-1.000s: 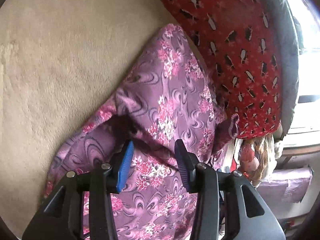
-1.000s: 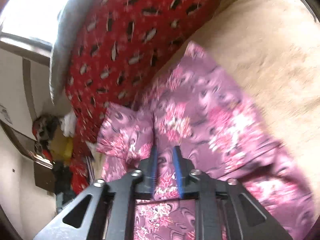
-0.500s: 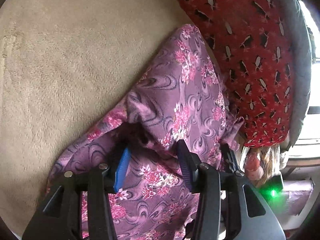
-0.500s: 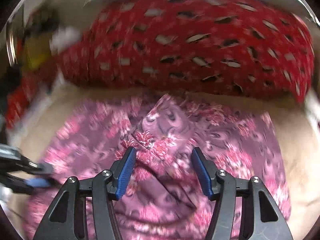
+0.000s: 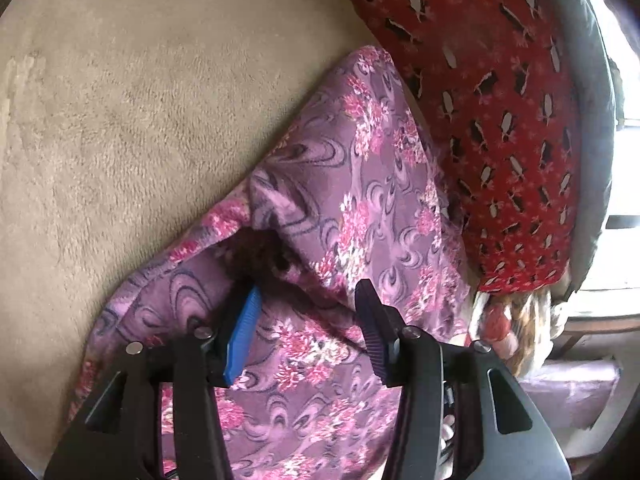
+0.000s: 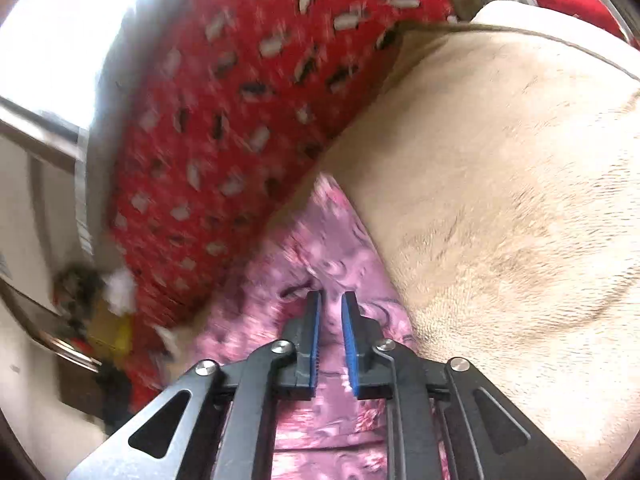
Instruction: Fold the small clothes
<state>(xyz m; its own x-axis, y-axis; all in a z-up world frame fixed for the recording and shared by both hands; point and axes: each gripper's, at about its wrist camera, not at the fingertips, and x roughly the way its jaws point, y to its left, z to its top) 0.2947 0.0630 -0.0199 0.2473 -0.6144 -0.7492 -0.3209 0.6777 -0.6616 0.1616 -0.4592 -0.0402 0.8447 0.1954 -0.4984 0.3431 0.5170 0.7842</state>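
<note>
A purple garment point(image 5: 360, 184) with pink flowers lies rumpled on a beige fleece blanket point(image 5: 140, 120). My left gripper point(image 5: 308, 292) hovers low over a raised fold of it. Its blue-padded fingers point(image 5: 244, 328) stand well apart and the cloth passes under and between them without being pinched. In the blurred right wrist view the garment point(image 6: 320, 232) runs up to my right gripper point(image 6: 331, 296). Its jaws are closing to a narrow gap, with a ridge of the pink cloth caught between the pads, beside the blanket point(image 6: 500, 200).
A red cushion point(image 5: 500, 100) with black and white marks leans behind the garment, also blurred in the right wrist view point(image 6: 240, 100). Past it are a bright window point(image 6: 52, 28), a ledge and loose clutter point(image 6: 100, 312). More fabric hangs off the bed's edge point(image 5: 516, 320).
The right gripper opened wide over the garment's middle half a second ago, swung back toward the cushion side and has narrowed on the cloth. The left gripper stayed put, its jaws slightly wider.
</note>
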